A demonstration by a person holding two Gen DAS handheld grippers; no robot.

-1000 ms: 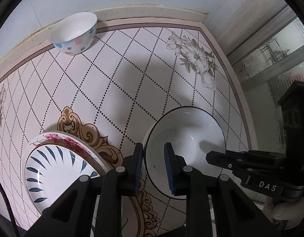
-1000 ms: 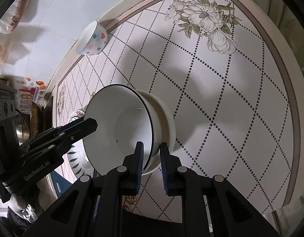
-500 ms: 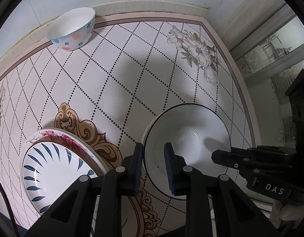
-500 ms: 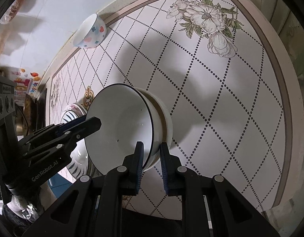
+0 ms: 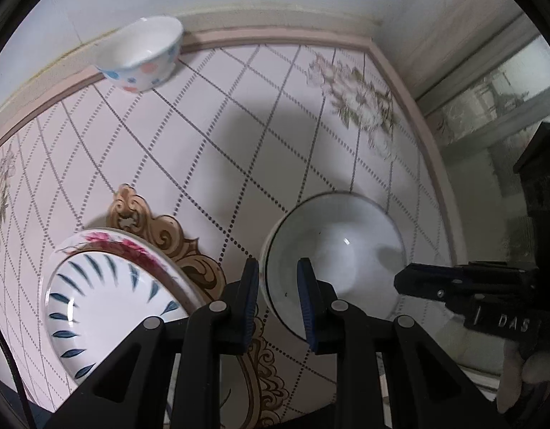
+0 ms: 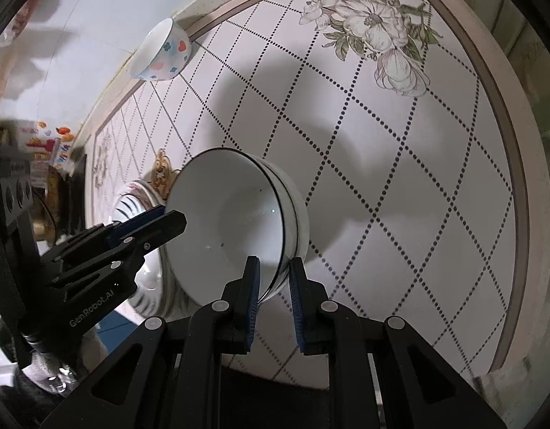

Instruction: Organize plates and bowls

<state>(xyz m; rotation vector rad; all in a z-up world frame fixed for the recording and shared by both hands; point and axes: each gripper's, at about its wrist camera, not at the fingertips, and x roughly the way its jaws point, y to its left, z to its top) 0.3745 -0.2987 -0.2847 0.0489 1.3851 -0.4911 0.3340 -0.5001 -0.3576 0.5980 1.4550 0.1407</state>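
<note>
Two grippers work over a glossy tabletop patterned with dotted diamond lines, a printed flower spray near its far corner and a gold scroll motif at its middle. Largest of the dishes is a round plate with blue leaf strokes, stacked on a pink-flowered plate at the left of the left wrist view. Next comes the white bowl, smooth glazed ceramic with a thin dark rim line; it sits nested in a second white bowl of the same kind, seen as a double edge in the right wrist view. Smallest is the spotted bowl, white with blue and pink marks, standing upright by the table's far edge against the wall, well apart from the rest.

The right gripper straddles the white bowl's near rim, one blue-padded finger inside and one outside, clamped on it. The left gripper straddles the opposite rim with a narrow gap, its pads either side of the wall; whether they press cannot be told. Both point down at the bowl from opposing sides.
</note>
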